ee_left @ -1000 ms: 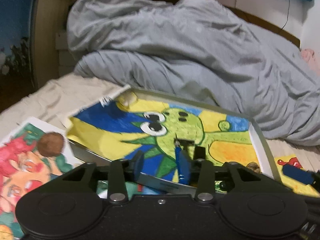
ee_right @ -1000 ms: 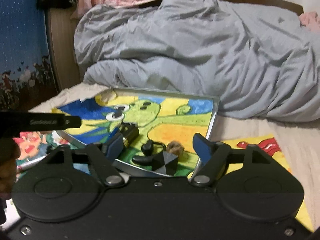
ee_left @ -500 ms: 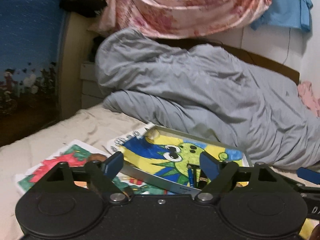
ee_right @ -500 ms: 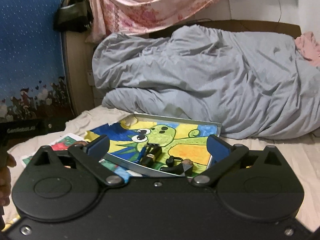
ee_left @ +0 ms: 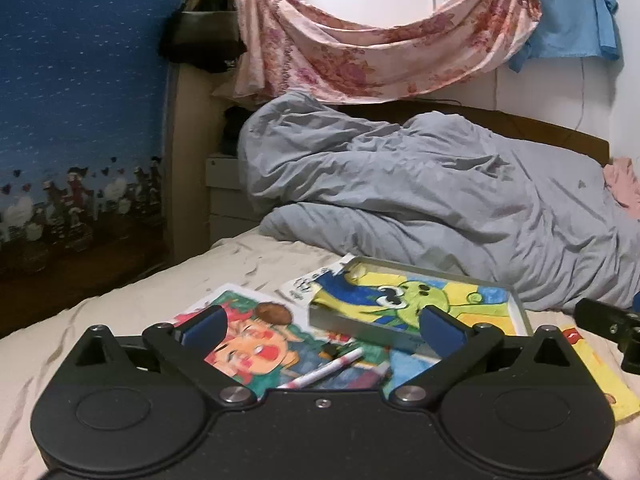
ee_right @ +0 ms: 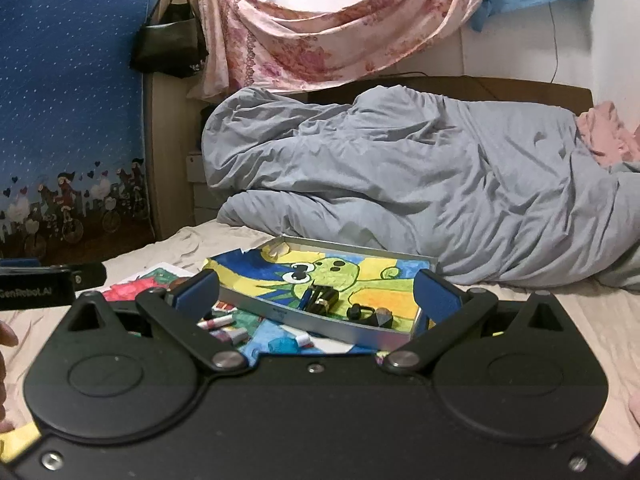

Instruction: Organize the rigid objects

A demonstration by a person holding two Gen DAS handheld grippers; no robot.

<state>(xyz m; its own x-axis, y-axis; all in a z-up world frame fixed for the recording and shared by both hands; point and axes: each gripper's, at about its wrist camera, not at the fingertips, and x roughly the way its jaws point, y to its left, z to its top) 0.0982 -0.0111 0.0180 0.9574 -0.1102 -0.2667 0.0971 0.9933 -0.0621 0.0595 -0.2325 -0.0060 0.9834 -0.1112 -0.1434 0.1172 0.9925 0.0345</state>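
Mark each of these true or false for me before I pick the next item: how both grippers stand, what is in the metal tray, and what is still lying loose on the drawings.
1. The left gripper is open and holds nothing. True.
2. The right gripper is shut on a pen. False: its fingers stand wide apart and empty.
3. The metal tray already holds several small dark items. True.
4. The tray sits on top of the grey duvet. False: it lies in front of the duvet, on the drawings and the bed sheet.
5. A pink-and-white marker lies loose outside the tray, on a drawing. True.
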